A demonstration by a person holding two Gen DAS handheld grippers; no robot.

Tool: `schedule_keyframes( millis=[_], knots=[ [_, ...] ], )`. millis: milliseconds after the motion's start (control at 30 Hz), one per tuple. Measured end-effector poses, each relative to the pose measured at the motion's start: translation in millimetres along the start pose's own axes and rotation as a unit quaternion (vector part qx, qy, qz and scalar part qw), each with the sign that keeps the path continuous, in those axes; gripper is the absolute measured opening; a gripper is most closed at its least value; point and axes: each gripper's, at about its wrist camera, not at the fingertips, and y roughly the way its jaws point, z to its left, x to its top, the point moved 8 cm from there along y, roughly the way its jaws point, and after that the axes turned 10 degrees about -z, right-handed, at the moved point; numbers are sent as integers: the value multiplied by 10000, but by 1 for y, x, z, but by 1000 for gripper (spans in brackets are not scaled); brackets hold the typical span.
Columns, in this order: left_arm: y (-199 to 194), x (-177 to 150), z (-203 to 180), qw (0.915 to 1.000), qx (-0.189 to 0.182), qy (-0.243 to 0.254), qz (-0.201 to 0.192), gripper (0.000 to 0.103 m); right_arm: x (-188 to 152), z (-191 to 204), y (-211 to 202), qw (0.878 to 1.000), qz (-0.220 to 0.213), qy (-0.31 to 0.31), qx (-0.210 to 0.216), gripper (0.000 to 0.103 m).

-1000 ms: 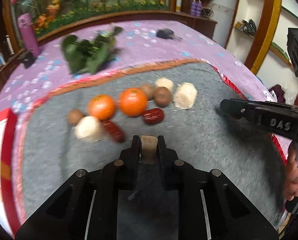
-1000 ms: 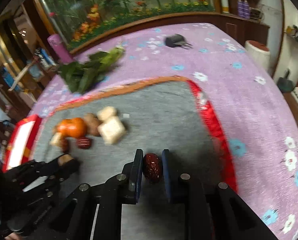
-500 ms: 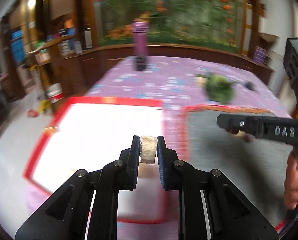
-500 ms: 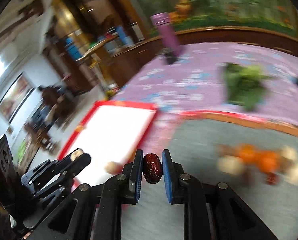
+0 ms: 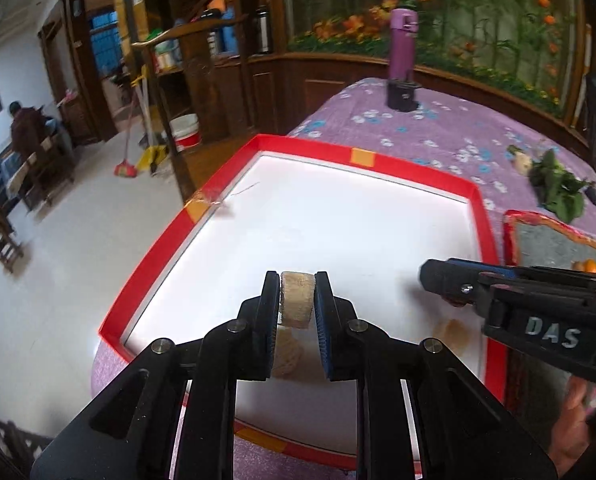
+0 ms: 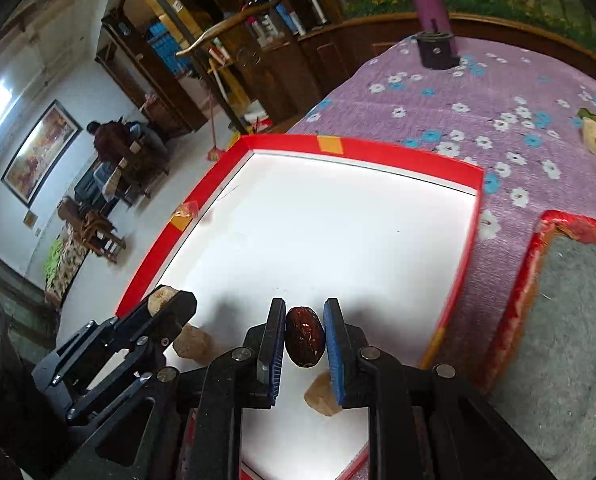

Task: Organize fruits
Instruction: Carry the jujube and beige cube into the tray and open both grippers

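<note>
Both tongs hang over the red-rimmed white tray (image 5: 234, 164), each clamped on 1 piece. Left tongs (image 5: 297, 300) pinch a pale beige chunk (image 5: 296, 299) between narrow jaws, the blue pads pressed flat against its 2 sides; the chunk is clear of the tray floor. Directly below these tongs, partly hidden by the fingers, another pale chunk (image 5: 286, 354) lies on the white floor, and to their right, beneath the tip of the right tongs (image 5: 448, 282), a blurred tan piece (image 5: 452, 332) rests near the tray's right rim. Right tongs (image 6: 305, 334), seen from their own camera, grip a dark red wrinkled date (image 6: 305, 337) upright between the pads, also held above the tray. Just under them a tan lump (image 6: 318, 398) sits on the tray floor; to their left a second beige lump (image 6: 192, 344) lies below the left tongs (image 6: 166, 300), whose tip shows the pale chunk (image 6: 160, 298) poking out. Right of the tray, past its red wall, a grey mat with a red-orange border (image 6: 574, 320) covers part of the purple flowered surface (image 6: 478, 92); 2 oranges (image 5: 592, 267) peek out on it behind the right tongs. Farther ahead of both tongs stand a purple bottle (image 5: 403, 48) and a bunch of green leaves (image 5: 558, 190).
</note>
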Motion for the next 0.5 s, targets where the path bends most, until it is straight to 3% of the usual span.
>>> schedule_keyframes(
  millis=[133,267,500],
  knots=[
    [-12,5,-7,9999,55,70,-133,35,10,-8,-27,9993,-297,76,215,20],
    [-36,18,-38,9982,-262,202,-507,55,17,-45,-74,9960,-785,340,251,25],
    [-62,18,-117,9889,-1168,685,-618,55,10,-163,-179,9826,-1497,1085,-156,26]
  ],
)
